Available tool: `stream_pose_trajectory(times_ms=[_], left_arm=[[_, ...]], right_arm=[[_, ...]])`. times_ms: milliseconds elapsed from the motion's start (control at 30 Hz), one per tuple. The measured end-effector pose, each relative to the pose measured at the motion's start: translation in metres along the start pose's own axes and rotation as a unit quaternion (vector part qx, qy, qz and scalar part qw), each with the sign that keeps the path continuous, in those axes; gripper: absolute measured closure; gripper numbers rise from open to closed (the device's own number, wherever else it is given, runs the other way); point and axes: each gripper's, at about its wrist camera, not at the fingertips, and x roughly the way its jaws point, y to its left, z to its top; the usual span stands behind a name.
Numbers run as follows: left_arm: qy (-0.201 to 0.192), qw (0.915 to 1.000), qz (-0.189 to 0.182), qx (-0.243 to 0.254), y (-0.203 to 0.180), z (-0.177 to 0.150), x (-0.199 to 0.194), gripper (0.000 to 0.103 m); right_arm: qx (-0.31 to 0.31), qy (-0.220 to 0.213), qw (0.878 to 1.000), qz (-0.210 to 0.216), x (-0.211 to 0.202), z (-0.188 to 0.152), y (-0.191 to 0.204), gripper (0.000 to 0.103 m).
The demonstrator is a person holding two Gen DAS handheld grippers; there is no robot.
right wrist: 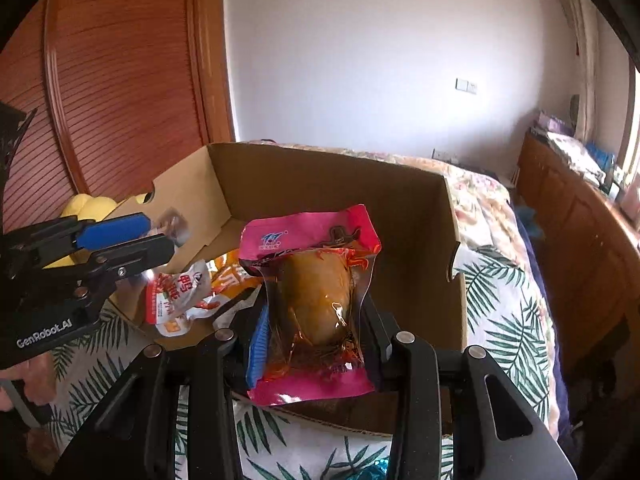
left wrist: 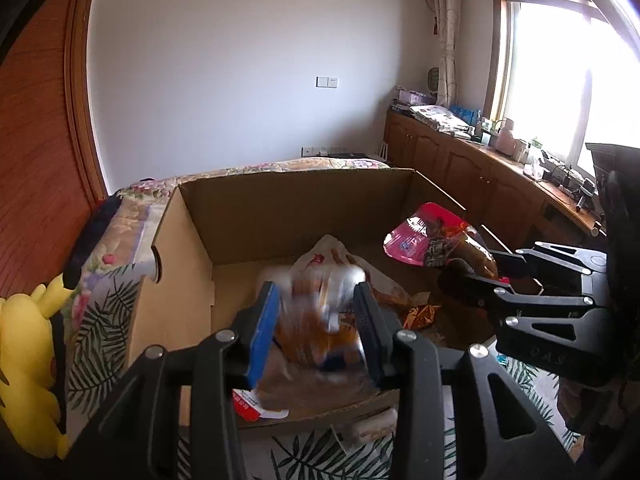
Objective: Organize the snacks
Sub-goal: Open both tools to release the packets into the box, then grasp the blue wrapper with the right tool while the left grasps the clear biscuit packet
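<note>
An open cardboard box (left wrist: 280,208) (right wrist: 328,184) stands on a bed. My left gripper (left wrist: 316,292) (right wrist: 160,234) hangs over its near left part. A clear snack packet (left wrist: 320,316) with orange-brown contents sits blurred between its blue pads, which look loose on it. My right gripper (right wrist: 316,304) (left wrist: 468,268) is shut on a pink packet (right wrist: 316,292) (left wrist: 420,236) with a brown lump inside, held upright over the box's near edge. A white-and-red packet (right wrist: 176,296) and an orange one (right wrist: 230,274) lie in the box.
A yellow plush toy (left wrist: 28,360) (right wrist: 92,208) sits left of the box. The leaf-patterned bedspread (right wrist: 500,320) runs around the box. Wooden cabinets (left wrist: 460,160) line the right wall under a window, and a wooden wardrobe (right wrist: 120,80) stands at the left. A hand (right wrist: 24,380) shows at lower left.
</note>
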Motion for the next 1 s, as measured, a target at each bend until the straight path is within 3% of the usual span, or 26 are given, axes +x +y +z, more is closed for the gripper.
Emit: stream_pose_trajectory(times_ms=[67, 300, 467, 667, 833, 1000], left_arm=[[-0.007, 1.0, 0.005, -0.001, -0.001, 0.001, -0.001, 0.047], [-0.028, 0.9995, 0.013, 0.003, 0.004, 0.002, -0.015, 0.044], [-0.053, 0.9986, 0.002, -0.008, 0.008, 0.003, -0.039, 0.033], [-0.092, 0.9955, -0.021, -0.012, 0.006, -0.007, -0.081, 0.03], [-0.106, 0.994, -0.028, -0.011, 0.006, -0.031, -0.103, 0.03], [-0.105, 0.9942, -0.019, 0.002, 0.001, -0.061, -0.112, 0.03]], right_arm=[[0.004, 0.003, 1.0, 0.005, 0.004, 0.002, -0.001, 0.06], [0.006, -0.027, 0.999, 0.031, -0.011, 0.0, 0.003, 0.049], [0.007, -0.059, 0.998, 0.036, -0.042, -0.003, 0.005, 0.048], [-0.003, -0.092, 0.995, 0.027, -0.099, -0.043, 0.0, 0.046], [0.003, -0.079, 0.997, 0.008, -0.114, -0.083, -0.015, 0.046], [0.007, -0.042, 0.999, -0.013, -0.093, -0.111, -0.027, 0.046]])
